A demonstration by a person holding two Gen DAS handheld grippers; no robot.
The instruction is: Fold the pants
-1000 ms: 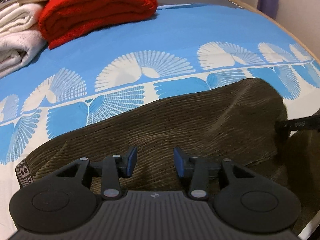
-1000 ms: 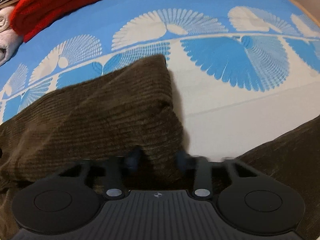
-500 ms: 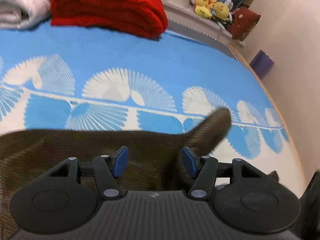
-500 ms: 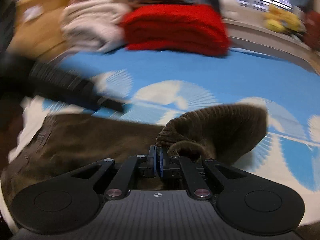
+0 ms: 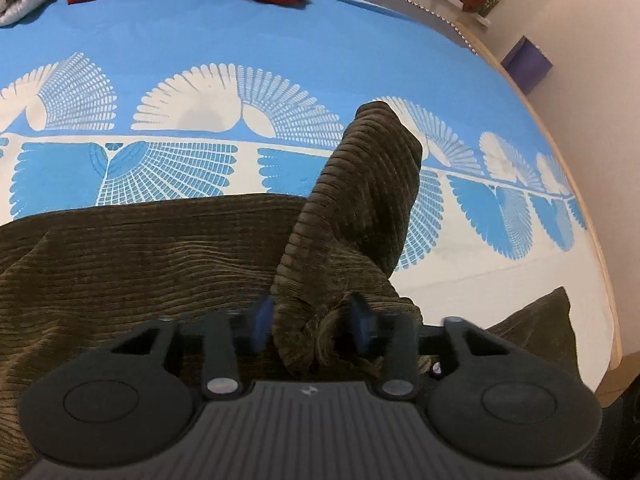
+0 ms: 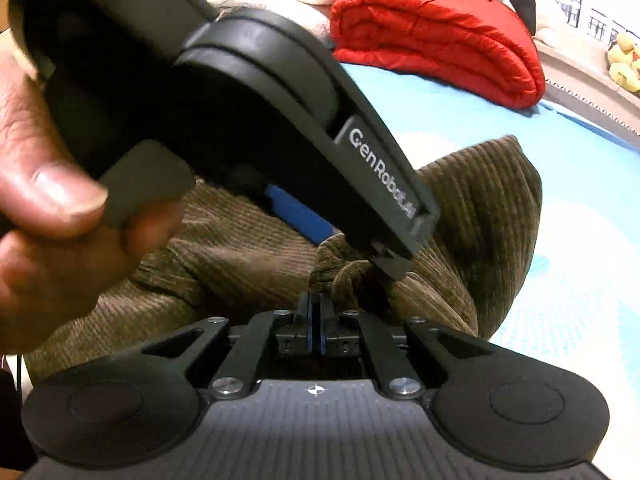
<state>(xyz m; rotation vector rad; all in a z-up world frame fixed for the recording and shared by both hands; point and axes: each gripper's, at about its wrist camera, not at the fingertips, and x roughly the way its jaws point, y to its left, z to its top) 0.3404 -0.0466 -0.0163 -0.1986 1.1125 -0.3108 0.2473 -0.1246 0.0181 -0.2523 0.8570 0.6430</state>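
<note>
On the blue patterned bed (image 5: 280, 60), the brown pants (image 5: 140, 260) bunch between both claws: left claw (image 5: 310, 320) closing around the raised fold, right claw (image 6: 316, 324) clamped just beside it.

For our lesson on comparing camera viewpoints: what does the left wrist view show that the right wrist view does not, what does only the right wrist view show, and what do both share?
Only the left wrist view: the left claw closing around a raised bunch of the brown corduroy pants, the sheet's white fan pattern, and a purple box.

Only the right wrist view: the right claw shut, a hand holding the other tool, and yellow plush toys.

Both: the pants, the blue bedsheet, the folded red blanket.
</note>
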